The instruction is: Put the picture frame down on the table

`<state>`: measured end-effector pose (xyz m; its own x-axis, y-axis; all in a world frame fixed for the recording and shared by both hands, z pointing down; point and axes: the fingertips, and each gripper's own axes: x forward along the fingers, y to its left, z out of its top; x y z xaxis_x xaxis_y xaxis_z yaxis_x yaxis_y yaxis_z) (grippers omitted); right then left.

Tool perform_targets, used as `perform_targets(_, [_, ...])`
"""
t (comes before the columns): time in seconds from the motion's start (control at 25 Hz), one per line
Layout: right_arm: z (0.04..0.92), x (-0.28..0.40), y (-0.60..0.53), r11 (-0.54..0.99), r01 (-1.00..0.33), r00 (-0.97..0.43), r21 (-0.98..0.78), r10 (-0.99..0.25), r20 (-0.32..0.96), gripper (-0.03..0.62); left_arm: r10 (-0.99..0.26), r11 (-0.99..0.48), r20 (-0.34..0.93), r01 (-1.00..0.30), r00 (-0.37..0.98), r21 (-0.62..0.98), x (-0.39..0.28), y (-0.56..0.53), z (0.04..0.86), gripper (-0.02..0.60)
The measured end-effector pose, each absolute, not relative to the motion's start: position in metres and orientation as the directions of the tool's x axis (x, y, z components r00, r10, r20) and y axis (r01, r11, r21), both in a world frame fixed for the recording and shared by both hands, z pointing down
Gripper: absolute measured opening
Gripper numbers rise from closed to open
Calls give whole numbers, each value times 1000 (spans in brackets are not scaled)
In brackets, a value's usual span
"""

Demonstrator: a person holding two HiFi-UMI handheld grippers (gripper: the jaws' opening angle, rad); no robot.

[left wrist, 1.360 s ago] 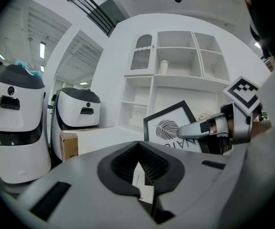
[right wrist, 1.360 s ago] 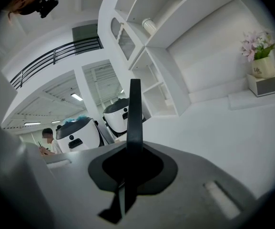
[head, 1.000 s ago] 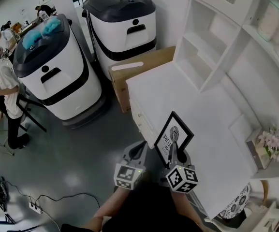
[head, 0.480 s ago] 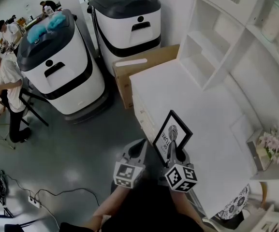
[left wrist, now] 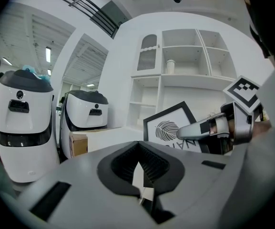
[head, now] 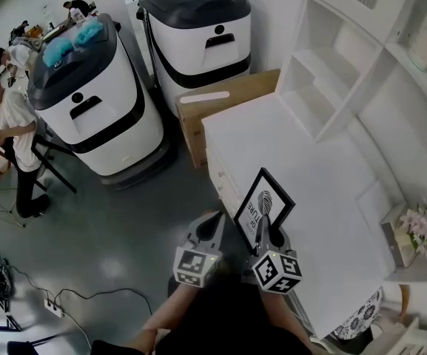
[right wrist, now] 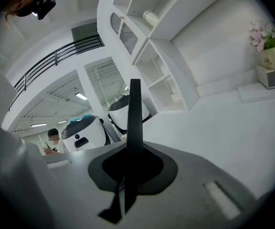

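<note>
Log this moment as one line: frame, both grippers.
picture frame: held up, not yet on table | right gripper: jaws shut on its edge | left gripper: jaws shut, empty

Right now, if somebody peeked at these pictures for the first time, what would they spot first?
Probably the black picture frame with a leaf print, held up at the near edge of the white table, with the right gripper jaws shut on its lower part. Next come the big white machine with a black top on the floor to the left, with a fluffy blue thing on it, and a second machine behind it.
</note>
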<state>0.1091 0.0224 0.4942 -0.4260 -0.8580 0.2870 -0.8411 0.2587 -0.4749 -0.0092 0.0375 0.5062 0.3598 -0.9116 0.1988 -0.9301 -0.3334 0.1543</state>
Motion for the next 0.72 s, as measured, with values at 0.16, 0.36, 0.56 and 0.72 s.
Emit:
perform_targets(0.16, [496, 99, 12, 265, -837, -435, -478, -852, 289, 14, -911, -332, 203, -930, 359, 155, -17, 27, 508, 11])
perform_targets(0.36, [493, 91, -6, 267, -835, -438, -481, -852, 288, 14, -914, -325, 203, -933, 351, 153, -29, 7, 505, 11])
perform_targets(0.56, [492, 86, -26, 258, -833, -432, -489, -856, 285, 14, -913, -328, 204, -932, 355, 152, -34, -13, 505, 11])
perform_targets(0.72, [493, 76, -41, 254, -826, -438, -503, -852, 288, 14, -909, -332, 212, -931, 358, 150, -42, -27, 507, 11])
